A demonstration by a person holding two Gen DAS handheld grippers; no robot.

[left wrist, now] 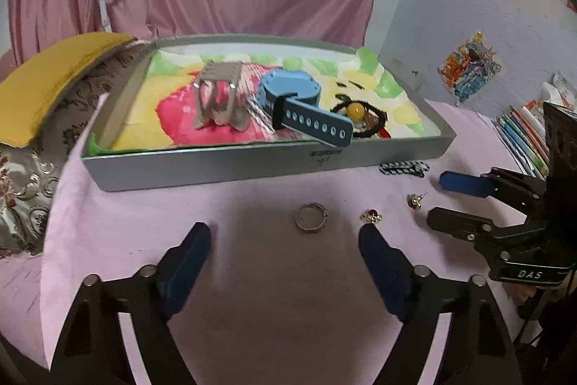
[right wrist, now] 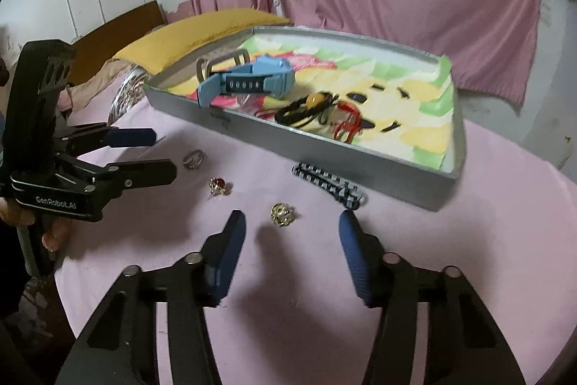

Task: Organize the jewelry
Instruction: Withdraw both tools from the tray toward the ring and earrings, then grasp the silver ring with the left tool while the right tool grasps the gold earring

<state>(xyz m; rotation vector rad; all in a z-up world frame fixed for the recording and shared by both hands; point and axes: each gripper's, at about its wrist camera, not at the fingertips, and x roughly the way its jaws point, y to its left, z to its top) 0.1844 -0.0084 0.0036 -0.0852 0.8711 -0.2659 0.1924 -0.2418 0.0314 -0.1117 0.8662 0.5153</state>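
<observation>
Jaws of both grippers spread, empty; "DAS" on right gripper [left wrist: 434, 199], "GenRobot.AI" on left gripper [right wrist: 164, 152].

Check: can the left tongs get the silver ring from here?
Probably yes. The ring lies alone on the pink cloth just ahead of the open left tongs, nothing between them; the red earring sits clear to its right.

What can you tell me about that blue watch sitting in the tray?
The blue watch looks like plastic: a chunky light-blue case with a darker strap punched with a row of holes. It rests tilted on the colourful lining of the grey tray, and its strap end sticks out above the front wall. No tool touches it.
</observation>
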